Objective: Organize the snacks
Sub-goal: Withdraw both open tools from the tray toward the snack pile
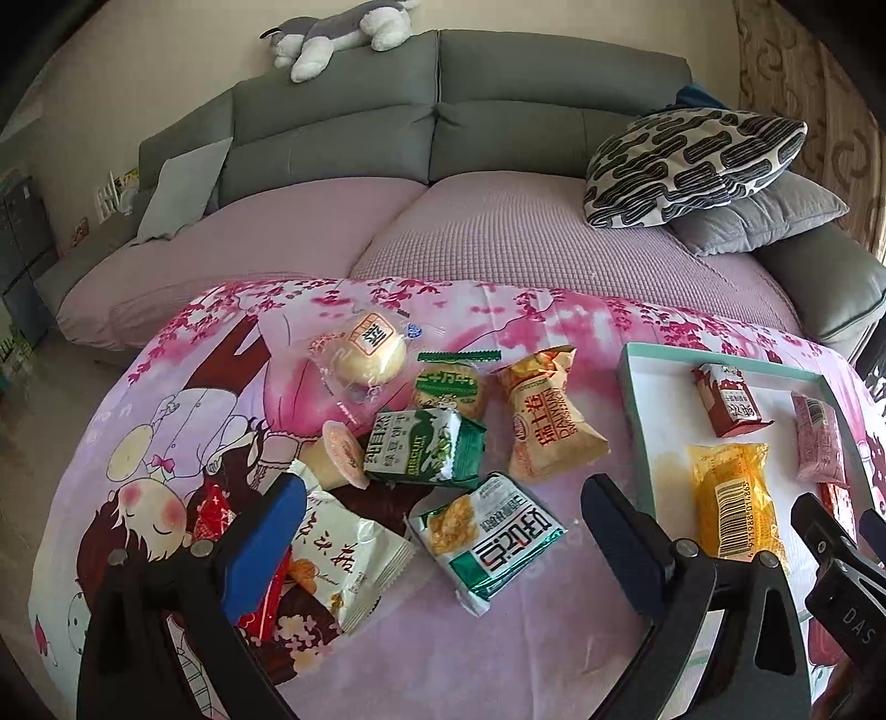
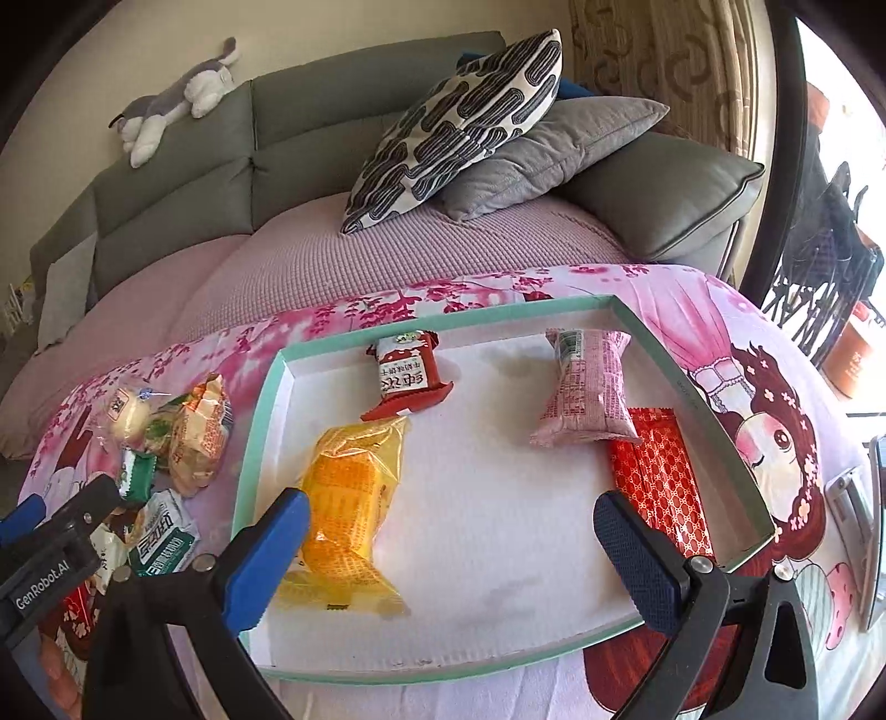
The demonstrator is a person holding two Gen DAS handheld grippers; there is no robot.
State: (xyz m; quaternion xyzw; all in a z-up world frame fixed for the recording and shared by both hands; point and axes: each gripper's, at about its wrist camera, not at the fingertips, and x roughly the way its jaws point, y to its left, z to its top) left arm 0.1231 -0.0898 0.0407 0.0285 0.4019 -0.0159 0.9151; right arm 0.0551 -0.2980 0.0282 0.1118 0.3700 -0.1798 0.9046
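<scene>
A white tray with a teal rim [image 2: 260,421] lies on the pink printed cloth; it also shows in the left wrist view [image 1: 631,399]. In it lie a yellow packet [image 2: 343,498], a dark red packet [image 2: 404,376], a pink packet [image 2: 587,387] and a flat red packet [image 2: 659,476]. Left of the tray lies a loose pile: a teal-and-white packet [image 1: 487,537], a green biscuit packet [image 1: 426,448], a tan Swiss roll packet [image 1: 542,415], a round bun [image 1: 371,354], a jelly cup [image 1: 343,454] and a white packet [image 1: 343,559]. My left gripper [image 1: 443,537] is open and empty above the pile. My right gripper [image 2: 454,548] is open and empty above the tray.
A grey sofa [image 1: 443,111] with a pink cover stands behind the table. A patterned cushion [image 2: 454,127] and a grey cushion [image 2: 554,149] lie at its right end. A plush toy [image 1: 338,33] lies on the backrest. A phone-like object [image 2: 875,526] lies at the right edge.
</scene>
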